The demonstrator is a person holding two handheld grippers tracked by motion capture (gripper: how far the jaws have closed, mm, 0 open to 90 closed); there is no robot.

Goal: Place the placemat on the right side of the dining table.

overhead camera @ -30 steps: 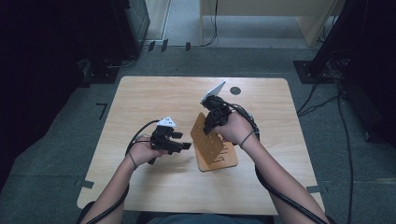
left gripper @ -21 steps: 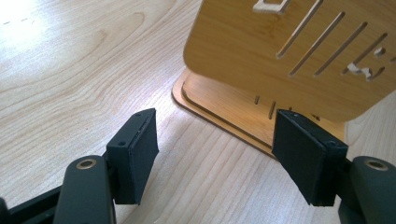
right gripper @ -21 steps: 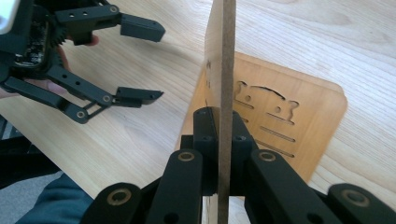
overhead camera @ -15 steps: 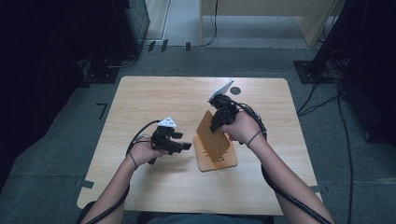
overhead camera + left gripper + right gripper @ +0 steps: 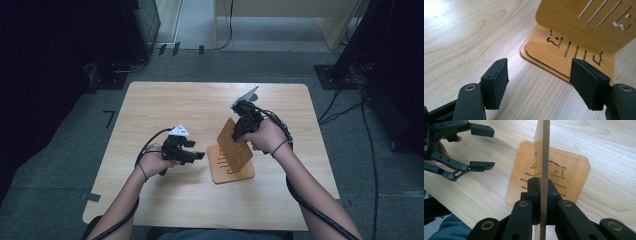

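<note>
Two thin wooden boards with cut slots are on the table. One board [image 5: 231, 170] lies flat; the left gripper view has it [image 5: 564, 53] just beyond the jaws. My right gripper [image 5: 239, 131] is shut on the edge of the second board [image 5: 234, 144] and holds it tilted up above the flat one. In the right gripper view this raised board [image 5: 545, 150] stands edge-on between the jaws of my right gripper [image 5: 543, 192], over the flat board [image 5: 571, 170]. My left gripper [image 5: 197, 156] stands open to the left of the boards, its jaws [image 5: 544, 82] holding nothing.
The light wooden table [image 5: 150, 110] has bare surface on its left and back. Dark cabinets [image 5: 60, 60] stand to the left and dark equipment [image 5: 390, 75] to the right. Cables run over the grey floor [image 5: 225, 35] behind the table.
My right gripper has raised the upper board from nearly flat on the lower one to steeply tilted. The left gripper has barely moved.
</note>
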